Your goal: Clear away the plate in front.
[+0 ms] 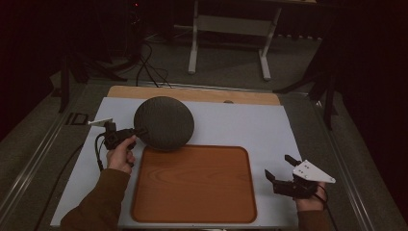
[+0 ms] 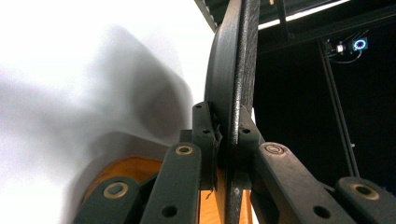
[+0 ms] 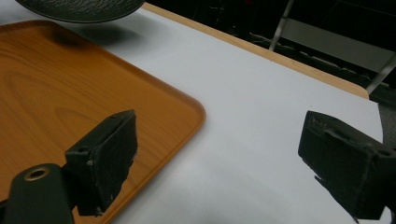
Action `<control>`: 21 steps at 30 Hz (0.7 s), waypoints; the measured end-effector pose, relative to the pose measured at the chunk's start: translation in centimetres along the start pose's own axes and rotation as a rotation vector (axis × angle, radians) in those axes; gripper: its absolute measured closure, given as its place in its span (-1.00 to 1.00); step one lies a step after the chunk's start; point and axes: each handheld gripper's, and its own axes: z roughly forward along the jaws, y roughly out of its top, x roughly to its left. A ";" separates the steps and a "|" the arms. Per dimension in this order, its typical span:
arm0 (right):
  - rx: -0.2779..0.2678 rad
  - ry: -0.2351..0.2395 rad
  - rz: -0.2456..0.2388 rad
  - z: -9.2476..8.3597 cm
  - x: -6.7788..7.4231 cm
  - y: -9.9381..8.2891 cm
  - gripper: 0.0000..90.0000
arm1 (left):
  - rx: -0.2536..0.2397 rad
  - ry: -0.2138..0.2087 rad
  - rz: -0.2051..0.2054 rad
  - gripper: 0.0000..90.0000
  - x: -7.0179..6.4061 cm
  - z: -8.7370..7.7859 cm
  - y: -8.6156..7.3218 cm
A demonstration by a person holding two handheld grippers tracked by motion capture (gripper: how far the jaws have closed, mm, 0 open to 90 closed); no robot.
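Observation:
A dark, rough-surfaced round plate point(image 1: 163, 122) hangs tilted above the white table, over the far left corner of the wooden tray point(image 1: 192, 185). My left gripper point(image 1: 139, 131) is shut on the plate's left rim. In the left gripper view the plate point(image 2: 233, 60) stands edge-on between the two jaws, with the tray point(image 2: 126, 170) below. My right gripper point(image 1: 280, 168) is open just right of the tray, holding nothing. In the right gripper view its fingers point(image 3: 105, 154) stand wide apart over the tray's corner point(image 3: 187, 105), and the plate's underside point(image 3: 79, 9) shows at the top left.
The white table top point(image 1: 250, 127) has a wooden strip point(image 1: 192, 94) along its far edge. Behind it, on the dark floor, stand a white table frame point(image 1: 231, 33) and some cables point(image 1: 144, 67). Metal rails run along both sides of the table.

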 end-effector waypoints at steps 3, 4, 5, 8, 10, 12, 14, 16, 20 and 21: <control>0.000 0.000 0.005 0.0 0.0 -0.1 -0.74 | 0.000 0.006 0.004 0.89 0.1 -0.4 -0.2; 0.001 0.001 0.005 0.0 -0.1 -0.1 -0.74 | 0.003 0.006 0.003 0.89 0.1 -0.6 -0.3; 0.001 0.001 0.005 0.0 -0.1 -0.1 -0.74 | 0.003 0.006 0.003 0.89 0.1 -0.6 -0.3; 0.000 0.000 0.003 0.0 0.0 0.0 -0.74 | 0.015 0.002 0.003 0.89 0.0 -1.1 -0.9; -0.001 0.000 0.004 0.0 0.0 0.0 -0.75 | 0.025 -0.004 0.006 0.89 0.0 -1.4 -1.2; 0.001 0.000 0.004 0.0 0.0 0.0 -0.74 | 0.033 -0.011 0.007 0.89 -0.1 -1.6 -1.5; 0.000 0.000 0.002 0.0 0.0 0.0 -0.74 | 0.040 -0.019 0.010 0.89 -0.2 -1.9 -1.8; 0.000 0.000 0.003 -0.1 0.0 0.0 -0.74 | 0.048 -0.025 0.020 0.89 -0.3 -2.1 -2.1; -0.003 0.000 0.004 -0.1 -0.1 0.0 -0.74 | 0.064 -0.035 0.022 0.89 -0.4 -2.4 -2.7; -0.004 0.000 0.004 -0.1 -0.1 0.0 -0.74 | 0.068 -0.040 0.022 0.89 -0.3 -2.4 -2.9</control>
